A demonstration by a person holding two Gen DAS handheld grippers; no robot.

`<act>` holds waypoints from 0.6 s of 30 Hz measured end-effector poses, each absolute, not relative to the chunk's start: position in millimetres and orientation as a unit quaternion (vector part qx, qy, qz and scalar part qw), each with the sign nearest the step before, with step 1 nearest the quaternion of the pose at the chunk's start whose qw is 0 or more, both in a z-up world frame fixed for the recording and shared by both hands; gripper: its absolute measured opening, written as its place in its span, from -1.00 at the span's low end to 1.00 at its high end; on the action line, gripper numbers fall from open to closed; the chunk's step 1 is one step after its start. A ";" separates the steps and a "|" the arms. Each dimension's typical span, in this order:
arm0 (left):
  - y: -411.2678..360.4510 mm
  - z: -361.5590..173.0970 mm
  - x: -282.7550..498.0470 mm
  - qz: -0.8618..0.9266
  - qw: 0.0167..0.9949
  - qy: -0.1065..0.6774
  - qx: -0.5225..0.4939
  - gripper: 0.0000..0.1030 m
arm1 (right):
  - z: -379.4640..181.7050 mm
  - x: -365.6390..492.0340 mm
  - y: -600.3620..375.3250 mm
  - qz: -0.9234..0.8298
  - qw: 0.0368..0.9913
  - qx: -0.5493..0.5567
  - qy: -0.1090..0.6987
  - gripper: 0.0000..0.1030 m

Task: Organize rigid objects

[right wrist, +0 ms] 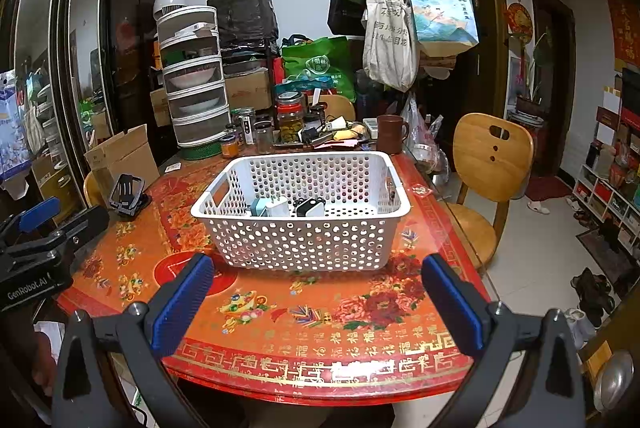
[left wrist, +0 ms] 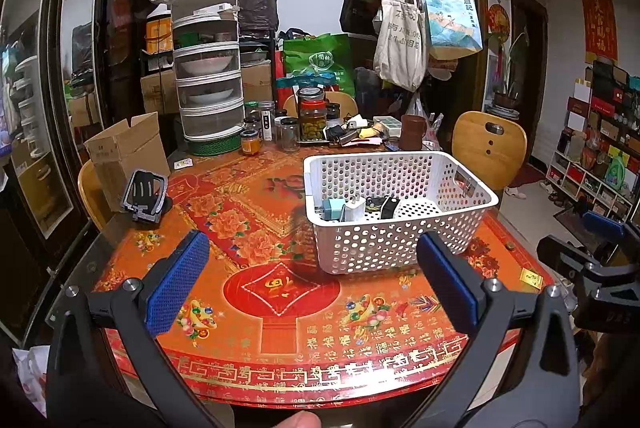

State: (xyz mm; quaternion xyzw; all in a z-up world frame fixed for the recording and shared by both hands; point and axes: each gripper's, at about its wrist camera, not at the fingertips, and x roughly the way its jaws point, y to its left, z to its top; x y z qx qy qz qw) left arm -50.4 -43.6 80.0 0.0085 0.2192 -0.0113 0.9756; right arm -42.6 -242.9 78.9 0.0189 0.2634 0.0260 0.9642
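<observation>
Left wrist view: both grippers hang over a red patterned worktop (left wrist: 248, 268), jaws spread and holding nothing, with a white perforated basket (left wrist: 400, 252) ahead.

The left gripper (left wrist: 312, 252) has its blue pads wide apart above the near part of the worktop; the right gripper (right wrist: 318, 272) is likewise spread, with the basket (right wrist: 300, 248) just beyond its fingertips. Inside the basket, along its near wall, lie a pale blue charger (left wrist: 333, 209), a white plug adapter (left wrist: 354, 209) and a small black-and-white device (left wrist: 389, 207), close together. A black phone stand (left wrist: 144, 194) sits on the worktop well to the left of the basket, near an open cardboard box (left wrist: 128, 148). Jars and clutter crowd the far edge.
</observation>
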 end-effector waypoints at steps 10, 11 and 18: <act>-47.0 79.2 -51.1 -0.014 0.975 0.219 0.013 0.99 | 80.4 -43.4 -240.4 0.031 0.965 0.018 0.261 1.00; -47.2 77.7 -50.5 -0.014 0.975 0.219 0.014 0.99 | 80.8 -43.4 -239.2 0.032 0.965 0.017 0.261 1.00; -47.9 78.8 -50.7 -0.014 0.975 0.221 0.014 0.99 | 79.7 -42.6 -238.4 0.033 0.964 0.015 0.262 1.00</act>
